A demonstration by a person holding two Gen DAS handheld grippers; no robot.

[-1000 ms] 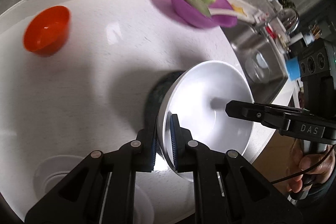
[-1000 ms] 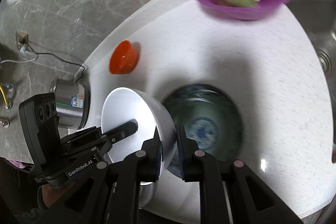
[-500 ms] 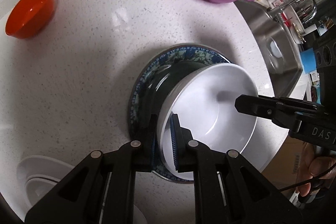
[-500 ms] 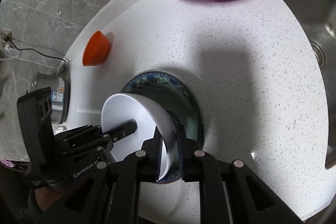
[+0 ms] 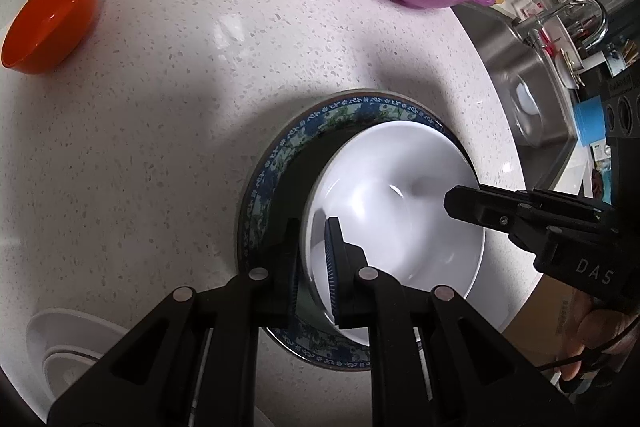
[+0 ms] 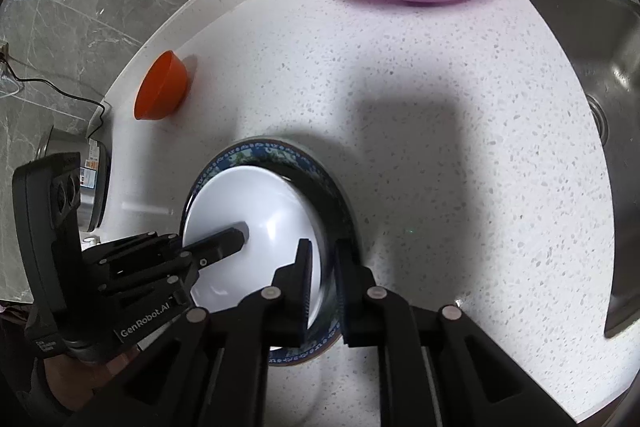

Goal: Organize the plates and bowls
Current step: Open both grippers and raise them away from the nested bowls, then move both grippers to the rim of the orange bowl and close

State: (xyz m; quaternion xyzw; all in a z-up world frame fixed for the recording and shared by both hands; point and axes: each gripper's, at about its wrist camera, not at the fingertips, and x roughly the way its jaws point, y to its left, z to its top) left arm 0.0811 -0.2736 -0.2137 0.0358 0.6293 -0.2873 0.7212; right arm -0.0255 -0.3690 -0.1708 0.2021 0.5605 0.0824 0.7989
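2 grippers, left gripper and right gripper, pinch opposite rims of the white bowl (tilted on the patterned plate); uneven release could make it slide or clatter.

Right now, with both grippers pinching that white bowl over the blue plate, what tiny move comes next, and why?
Probably open both grippers: the white bowl already seems to sit in the blue patterned plate, with the left gripper and right gripper clamped on opposite rims.

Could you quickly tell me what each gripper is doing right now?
Left gripper: shut on the white bowl rim.
Right gripper: shut on the opposite rim.
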